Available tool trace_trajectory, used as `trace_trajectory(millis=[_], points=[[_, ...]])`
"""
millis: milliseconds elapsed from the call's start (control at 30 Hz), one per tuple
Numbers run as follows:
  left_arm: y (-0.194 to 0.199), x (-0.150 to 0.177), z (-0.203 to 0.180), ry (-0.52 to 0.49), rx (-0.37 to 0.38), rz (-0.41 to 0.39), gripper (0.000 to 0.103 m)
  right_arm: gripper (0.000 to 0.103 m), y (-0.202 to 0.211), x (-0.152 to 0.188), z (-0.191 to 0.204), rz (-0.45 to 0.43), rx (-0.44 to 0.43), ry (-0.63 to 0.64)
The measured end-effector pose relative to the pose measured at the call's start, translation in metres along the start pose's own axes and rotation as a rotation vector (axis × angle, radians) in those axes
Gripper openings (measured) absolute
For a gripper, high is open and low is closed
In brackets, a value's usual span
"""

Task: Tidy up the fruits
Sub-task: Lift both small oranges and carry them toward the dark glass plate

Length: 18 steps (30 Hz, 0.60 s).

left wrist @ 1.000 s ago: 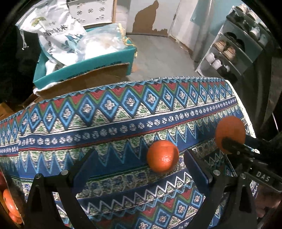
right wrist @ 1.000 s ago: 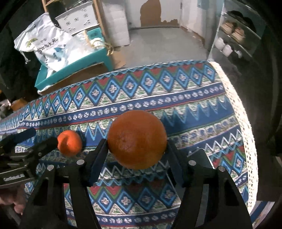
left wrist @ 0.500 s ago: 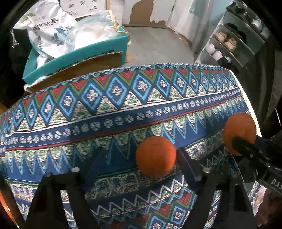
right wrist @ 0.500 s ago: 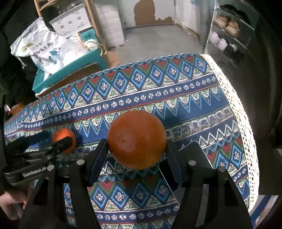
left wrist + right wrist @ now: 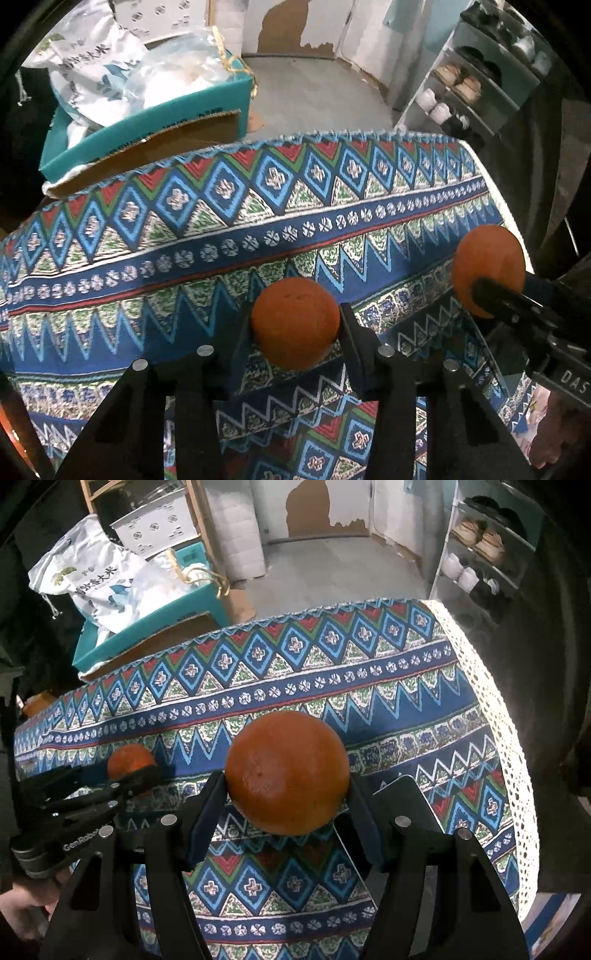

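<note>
Far left: an orange-coloured shape sits at the table's far left edge, half in shadow. It may be another fruit; too dim to tell. No bowl, basket or tray shows in either view, so where the fruit is meant to go cannot be read from here.

Left gripper: both fingers pressed against the sides of the small orange, one on each flank, clamped. From the right wrist view the same small orange shows partly behind the left gripper's tips. Whether it rests on the tablecloth or is just off it cannot be told; it looks low, close to the cloth.

Right gripper: fingers closed on the large orange, gripped at its widest part. From the left wrist view this large orange shows near the table's right edge, with the black finger across its lower part. It appears held clear of the cloth, though not by much.

Progress, as a judgement: both fruits in view are grasped, one per gripper, so the pick-up step looks done for this pair. Carrying and setting down are left, and nothing yet counts as sorted. The two oranges are well apart.

Background: teal box with white bags behind the table; shoe rack at right.
</note>
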State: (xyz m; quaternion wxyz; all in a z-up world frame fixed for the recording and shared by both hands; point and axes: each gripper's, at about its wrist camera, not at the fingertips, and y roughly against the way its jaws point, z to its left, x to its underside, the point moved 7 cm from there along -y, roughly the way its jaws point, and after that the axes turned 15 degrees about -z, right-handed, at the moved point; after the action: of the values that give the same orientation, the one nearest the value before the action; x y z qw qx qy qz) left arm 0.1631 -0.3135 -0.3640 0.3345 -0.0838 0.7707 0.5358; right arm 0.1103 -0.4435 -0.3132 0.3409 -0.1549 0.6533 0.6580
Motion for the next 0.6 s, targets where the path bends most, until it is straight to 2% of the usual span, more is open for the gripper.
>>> trace_trajectory(millis=[600], points=[[0.108,-0.052,0.012,-0.070,-0.053,-0.231,0.045,0.066,0.061,-0.040,0.033,-0.129,-0.025,0.058]])
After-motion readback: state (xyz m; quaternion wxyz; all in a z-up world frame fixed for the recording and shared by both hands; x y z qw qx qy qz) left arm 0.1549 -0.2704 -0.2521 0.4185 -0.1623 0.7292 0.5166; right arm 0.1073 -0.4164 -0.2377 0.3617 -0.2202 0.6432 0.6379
